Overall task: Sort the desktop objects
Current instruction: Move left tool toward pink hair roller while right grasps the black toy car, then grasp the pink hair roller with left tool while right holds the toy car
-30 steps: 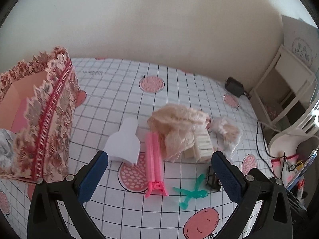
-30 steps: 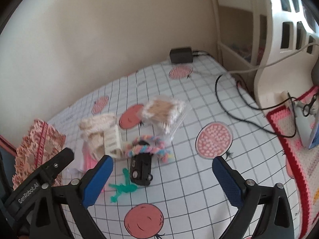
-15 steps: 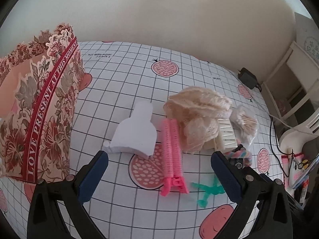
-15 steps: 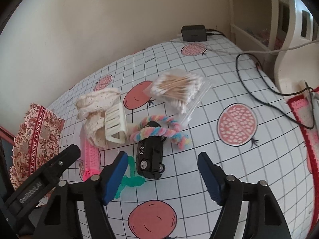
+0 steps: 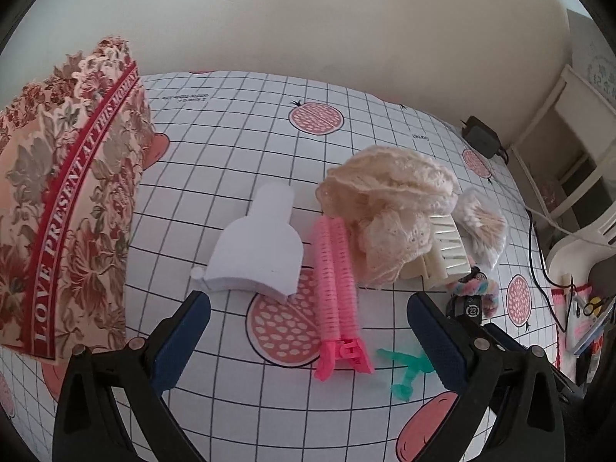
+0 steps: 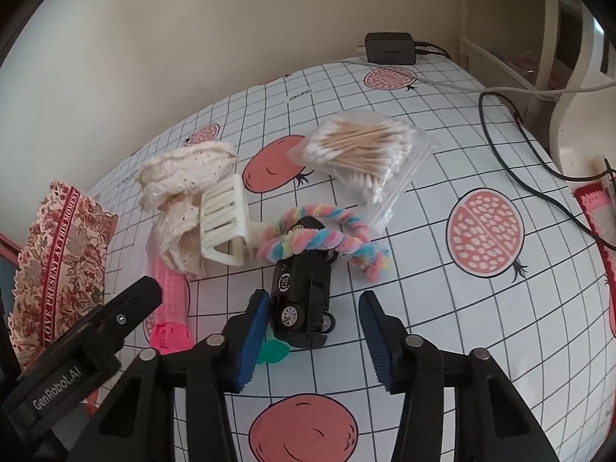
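Observation:
A black toy car (image 6: 302, 292) stands on the checked tablecloth (image 6: 423, 308), its far end under a pastel twisted rope (image 6: 319, 238). My right gripper (image 6: 313, 300) straddles the car and its jaws are closing; the left pad is at the car's side, the right pad is still apart from it. My left gripper (image 5: 308, 302) hangs open over a pink hair roller clip (image 5: 337, 281), with a white bottle-shaped foam piece (image 5: 258, 254) just beyond its left finger. A green plastic figure (image 5: 408, 365) lies by its right finger.
A cream lace cloth (image 5: 389, 200) and a cream hair claw (image 5: 442, 254) lie behind the clip. A bag of cotton swabs (image 6: 362, 150) sits farther back. A floral gift box (image 5: 65, 200) stands at the left. A black charger (image 6: 389, 47) and cables (image 6: 512, 146) lie at the right.
Both grippers have sunk toward the table. The right jaws have narrowed from wide open to close around the black toy car. The left jaws stay wide.

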`<state>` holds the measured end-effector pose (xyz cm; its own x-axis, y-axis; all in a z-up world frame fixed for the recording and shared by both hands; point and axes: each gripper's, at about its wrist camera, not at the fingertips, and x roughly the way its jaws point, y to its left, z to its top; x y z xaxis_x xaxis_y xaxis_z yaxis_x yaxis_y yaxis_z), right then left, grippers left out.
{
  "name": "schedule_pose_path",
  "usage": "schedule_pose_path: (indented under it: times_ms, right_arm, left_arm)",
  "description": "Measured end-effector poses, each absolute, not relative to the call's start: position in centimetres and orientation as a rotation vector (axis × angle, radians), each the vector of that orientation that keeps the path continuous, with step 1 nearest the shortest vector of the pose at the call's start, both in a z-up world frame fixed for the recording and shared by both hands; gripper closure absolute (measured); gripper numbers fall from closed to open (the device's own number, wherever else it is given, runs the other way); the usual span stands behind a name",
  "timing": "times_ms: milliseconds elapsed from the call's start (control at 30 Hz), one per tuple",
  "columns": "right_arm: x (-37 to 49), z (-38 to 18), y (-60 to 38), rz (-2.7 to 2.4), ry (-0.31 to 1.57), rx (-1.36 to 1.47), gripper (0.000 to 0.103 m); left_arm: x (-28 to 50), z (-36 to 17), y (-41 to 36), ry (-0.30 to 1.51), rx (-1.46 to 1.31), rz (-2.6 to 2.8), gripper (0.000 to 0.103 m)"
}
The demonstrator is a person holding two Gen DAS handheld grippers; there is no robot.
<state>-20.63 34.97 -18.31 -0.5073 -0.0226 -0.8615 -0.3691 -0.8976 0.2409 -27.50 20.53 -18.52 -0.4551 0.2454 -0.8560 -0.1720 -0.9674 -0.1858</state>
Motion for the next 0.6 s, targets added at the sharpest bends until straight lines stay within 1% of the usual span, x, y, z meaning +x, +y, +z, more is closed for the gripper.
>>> schedule_pose_path:
  times_ms: [67, 133, 233, 333, 500, 600]
  right_arm:
    - [-20.68, -18.28, 34.78, 2.494, 0.580, -1.432, 0.057]
    - [-20.76, -18.27, 34.65, 2.497, 0.565, -1.436, 0.061]
    - [-20.87, -18.48, 34.51, 2.493, 0.553, -1.455, 0.065]
    - [-20.79, -18.67, 34.53, 2.486, 0.562, -1.465, 0.065]
    - [-20.82, -18.63, 34.46, 2.483, 0.566, -1.467, 0.065]
    - [-20.89, -18.62, 34.40, 2.478, 0.571, -1.467, 0.065]
  left_arm:
    - [-27.56, -18.65, 20.74, -0.103, -1.479, 2.481, 0.002]
    - [-27.67, -18.82, 20.85, -0.111, -1.481, 2.466, 0.005]
    - [-27.73, -19.17, 21.01, -0.120, -1.495, 2.449, 0.008]
    - [-27.73, -19.46, 21.18, -0.116, -1.503, 2.436, 0.011]
    - [-27.73, -19.51, 20.98, -0.126, -1.511, 2.424, 0.012]
    - [-27.80, -19.57, 20.84, -0.133, -1.512, 2.416, 0.015]
